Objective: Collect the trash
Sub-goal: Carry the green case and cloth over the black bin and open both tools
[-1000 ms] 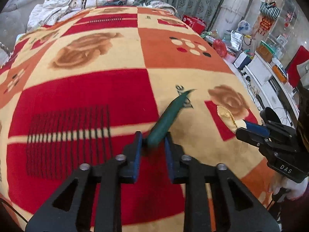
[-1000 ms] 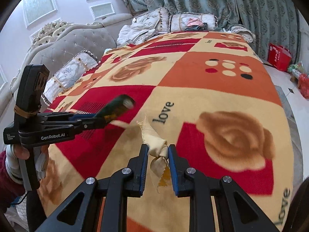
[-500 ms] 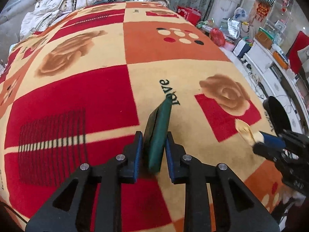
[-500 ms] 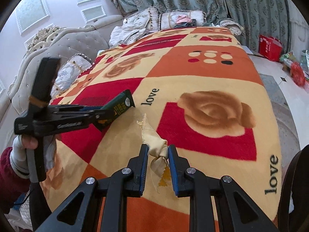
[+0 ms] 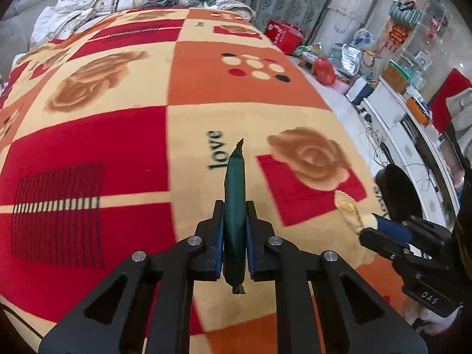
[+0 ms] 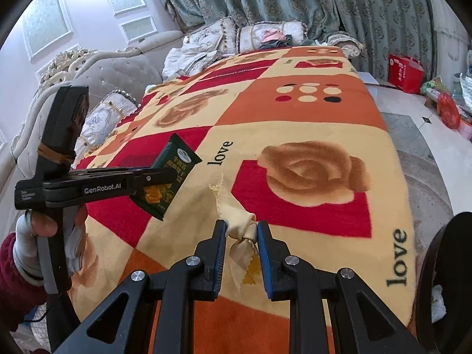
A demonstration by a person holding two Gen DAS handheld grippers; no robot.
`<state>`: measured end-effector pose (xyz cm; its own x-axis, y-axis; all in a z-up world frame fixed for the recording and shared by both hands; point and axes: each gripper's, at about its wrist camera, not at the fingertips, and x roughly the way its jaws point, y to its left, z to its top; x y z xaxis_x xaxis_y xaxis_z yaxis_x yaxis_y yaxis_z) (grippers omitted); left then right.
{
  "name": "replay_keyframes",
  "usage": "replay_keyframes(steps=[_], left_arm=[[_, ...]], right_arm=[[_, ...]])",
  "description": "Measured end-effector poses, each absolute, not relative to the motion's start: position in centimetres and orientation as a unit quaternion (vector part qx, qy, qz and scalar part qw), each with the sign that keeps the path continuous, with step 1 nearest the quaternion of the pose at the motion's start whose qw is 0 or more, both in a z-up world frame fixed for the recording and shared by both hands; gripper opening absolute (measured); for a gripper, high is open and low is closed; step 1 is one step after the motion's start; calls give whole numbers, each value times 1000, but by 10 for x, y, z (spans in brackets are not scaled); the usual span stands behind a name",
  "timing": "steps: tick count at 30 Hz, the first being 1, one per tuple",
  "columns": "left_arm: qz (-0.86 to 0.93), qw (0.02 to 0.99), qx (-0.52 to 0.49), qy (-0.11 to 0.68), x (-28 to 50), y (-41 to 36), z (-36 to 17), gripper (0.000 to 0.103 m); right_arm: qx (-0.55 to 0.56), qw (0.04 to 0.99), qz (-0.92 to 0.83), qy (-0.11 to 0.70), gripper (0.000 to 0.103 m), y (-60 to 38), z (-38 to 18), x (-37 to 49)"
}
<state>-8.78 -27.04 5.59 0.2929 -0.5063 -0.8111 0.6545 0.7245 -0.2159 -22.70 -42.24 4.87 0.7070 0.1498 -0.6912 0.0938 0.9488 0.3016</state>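
Note:
My left gripper (image 5: 234,206) holds a dark green snack wrapper (image 5: 234,183) edge-on above the patterned blanket (image 5: 88,135). Its jaws are closing tight on the wrapper, which sticks out past the fingertips. The right wrist view shows the same wrapper (image 6: 169,177) flat, in the left gripper (image 6: 172,174), held by a gloved hand (image 6: 32,230). My right gripper (image 6: 240,224) is shut on a crumpled cream wrapper (image 6: 236,209) with a serrated edge. In the left wrist view that cream wrapper (image 5: 346,206) pokes from the right gripper (image 5: 368,227) at the right.
A dark round object (image 6: 442,265) sits at the bed's right edge, close to the right gripper. Pillows and clothes (image 6: 265,35) lie at the far end. A padded headboard (image 6: 112,70) runs along the left. A red bag (image 6: 405,70) and clutter stand on the floor to the right.
Both grippers have travelled together across the blanket toward its "love" and rose patch. The green wrapper, first leaning right, now stands straight between the left jaws. The cream wrapper stays gripped.

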Motion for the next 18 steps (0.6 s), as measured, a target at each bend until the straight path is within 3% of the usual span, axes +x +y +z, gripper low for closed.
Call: replay_keyframes(steps=[18], left_arm=[[-407,785,103,456,-152,-344,68,10]], right_arm=[[190,911,-52,363,20,-481,59,-292]])
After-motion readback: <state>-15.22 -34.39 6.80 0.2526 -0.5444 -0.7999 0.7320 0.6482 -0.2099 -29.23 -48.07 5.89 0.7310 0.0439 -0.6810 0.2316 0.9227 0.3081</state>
